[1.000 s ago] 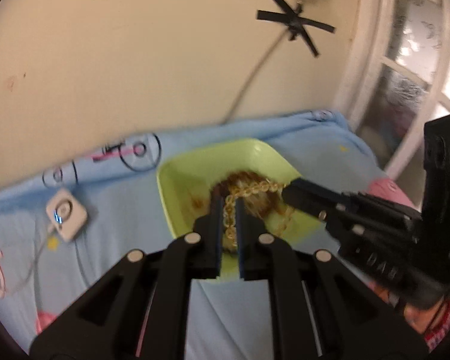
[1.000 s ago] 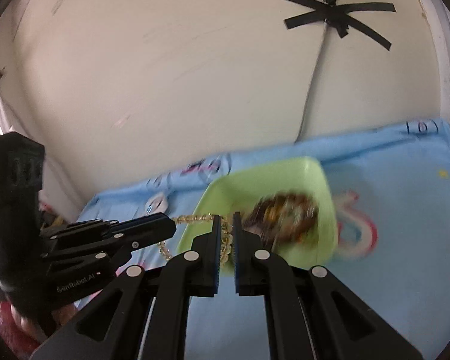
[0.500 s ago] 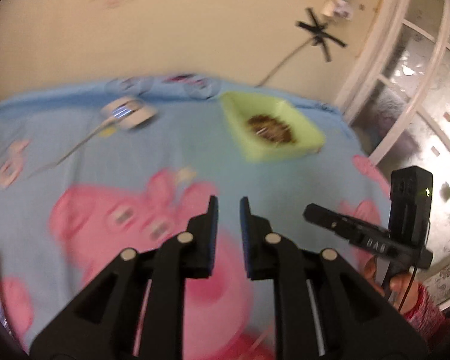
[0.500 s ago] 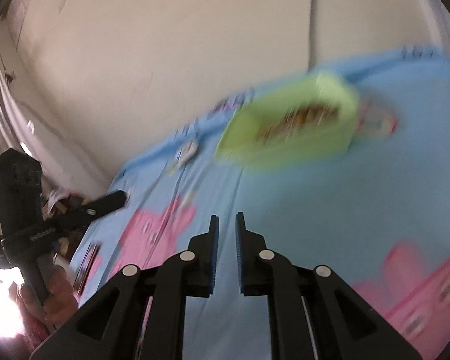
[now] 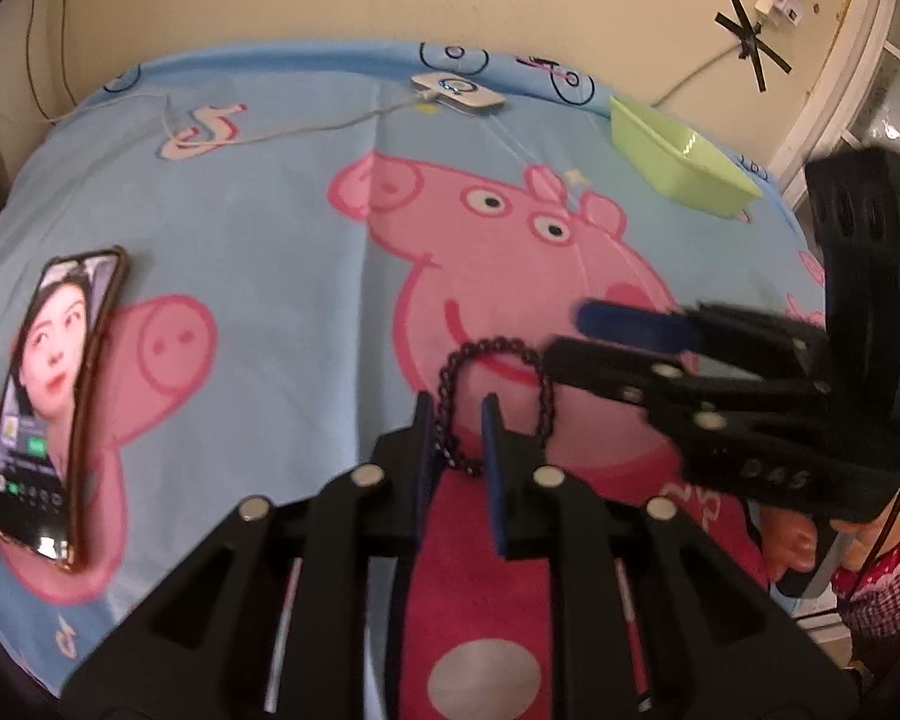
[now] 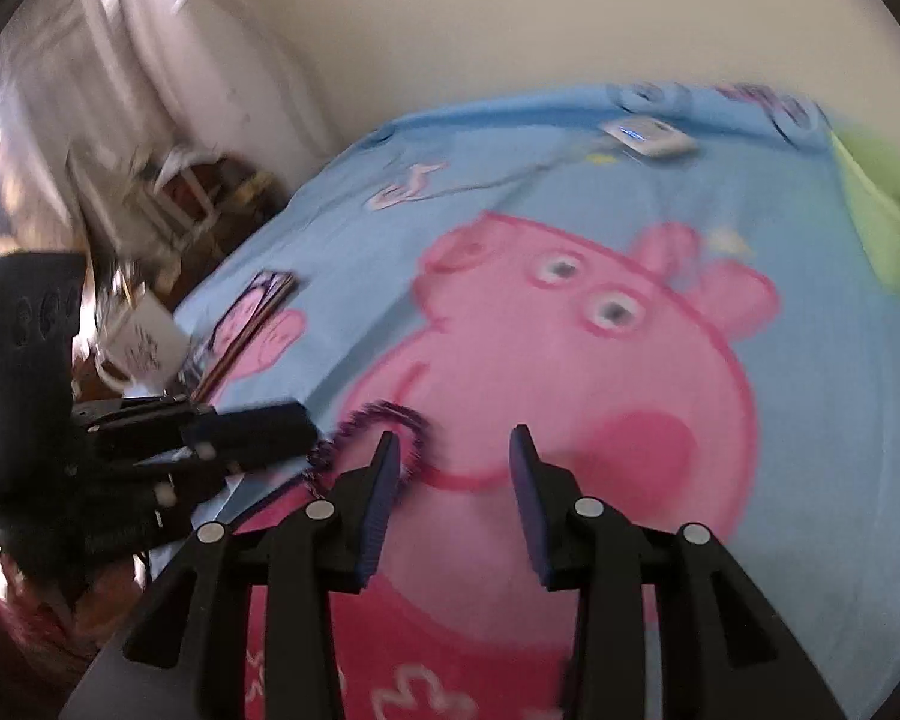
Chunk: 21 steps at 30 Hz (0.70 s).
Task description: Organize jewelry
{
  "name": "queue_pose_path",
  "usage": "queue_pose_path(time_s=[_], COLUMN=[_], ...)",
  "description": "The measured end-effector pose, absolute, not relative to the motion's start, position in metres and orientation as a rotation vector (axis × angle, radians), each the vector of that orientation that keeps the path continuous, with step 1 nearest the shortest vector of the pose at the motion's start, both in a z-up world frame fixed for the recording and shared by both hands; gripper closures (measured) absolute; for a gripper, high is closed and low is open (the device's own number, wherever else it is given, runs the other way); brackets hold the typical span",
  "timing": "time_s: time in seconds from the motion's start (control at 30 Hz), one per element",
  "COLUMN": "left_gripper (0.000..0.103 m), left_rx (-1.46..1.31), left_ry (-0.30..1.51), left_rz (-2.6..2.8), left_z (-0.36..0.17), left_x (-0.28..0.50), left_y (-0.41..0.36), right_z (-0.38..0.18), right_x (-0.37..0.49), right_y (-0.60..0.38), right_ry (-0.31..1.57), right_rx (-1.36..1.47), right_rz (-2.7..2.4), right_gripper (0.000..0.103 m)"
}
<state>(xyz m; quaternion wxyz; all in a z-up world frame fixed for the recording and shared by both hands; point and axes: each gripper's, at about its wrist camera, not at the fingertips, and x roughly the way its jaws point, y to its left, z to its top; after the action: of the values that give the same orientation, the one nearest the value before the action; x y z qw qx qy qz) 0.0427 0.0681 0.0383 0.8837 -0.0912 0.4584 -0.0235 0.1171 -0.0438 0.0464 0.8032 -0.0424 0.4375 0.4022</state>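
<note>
A dark beaded bracelet lies in a loop on the pink pig print of the blue sheet. My left gripper stands over its near-left side, jaws opening, with one strand between the fingers and the pads not pressing it. In the left wrist view my right gripper comes in from the right, its lower fingertip at the bracelet's right side. In the blurred right wrist view the right gripper has jaws opening and nothing between them; the bracelet lies just past its left finger. The green tray sits far right, its inside hidden.
A lit phone lies at the sheet's left edge. A white charger with a cable rests near the wall at the back. A person's hand and red sleeve show at the lower right. Furniture clutter stands beyond the bed's left side.
Both grippers let go of the gold bead chain at the green tray, swung back across the sheet and came down over the dark bracelet. Both sets of jaws have widened.
</note>
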Motion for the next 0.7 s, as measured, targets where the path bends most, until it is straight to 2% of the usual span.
queue_pose_path(time_s=[0.07,0.1,0.13,0.17,0.3,0.4,0.7], left_gripper=[0.074,0.074,0.074,0.074,0.094,0.096,0.096], left_rx=[-0.169,-0.157,-0.133,-0.101,-0.078,-0.104,0.015], left_ry=[0.955,0.964,0.946,0.939,0.929,0.950,0.964], left_rz=[-0.032,-0.032,-0.026,-0.019,-0.003,-0.056,-0.274], left_z=[0.035,0.031,0.030,0.029,0.029,0.028,0.025], left_x=[0.042,0.042,0.041,0.041,0.044,0.052,0.083], left_y=[0.066,0.064,0.060,0.057,0.052,0.043,-0.061], right_z=[0.043,0.039,0.034,0.034,0.033,0.033,0.038], right_x=[0.117,0.118,0.119,0.117,0.104,0.099,0.099], right_y=[-0.027,-0.022,-0.019,-0.017,-0.028,-0.038,-0.136], right_ry=[0.940,0.945,0.934,0.923,0.897,0.893,0.909], right_rx=[-0.162,-0.195,-0.229,-0.236,-0.258,-0.253,-0.130], right_rz=[0.855,0.843,0.822,0.816,0.793,0.783,0.652], right_gripper=[0.097,0.102,0.103,0.103,0.103,0.103,0.103])
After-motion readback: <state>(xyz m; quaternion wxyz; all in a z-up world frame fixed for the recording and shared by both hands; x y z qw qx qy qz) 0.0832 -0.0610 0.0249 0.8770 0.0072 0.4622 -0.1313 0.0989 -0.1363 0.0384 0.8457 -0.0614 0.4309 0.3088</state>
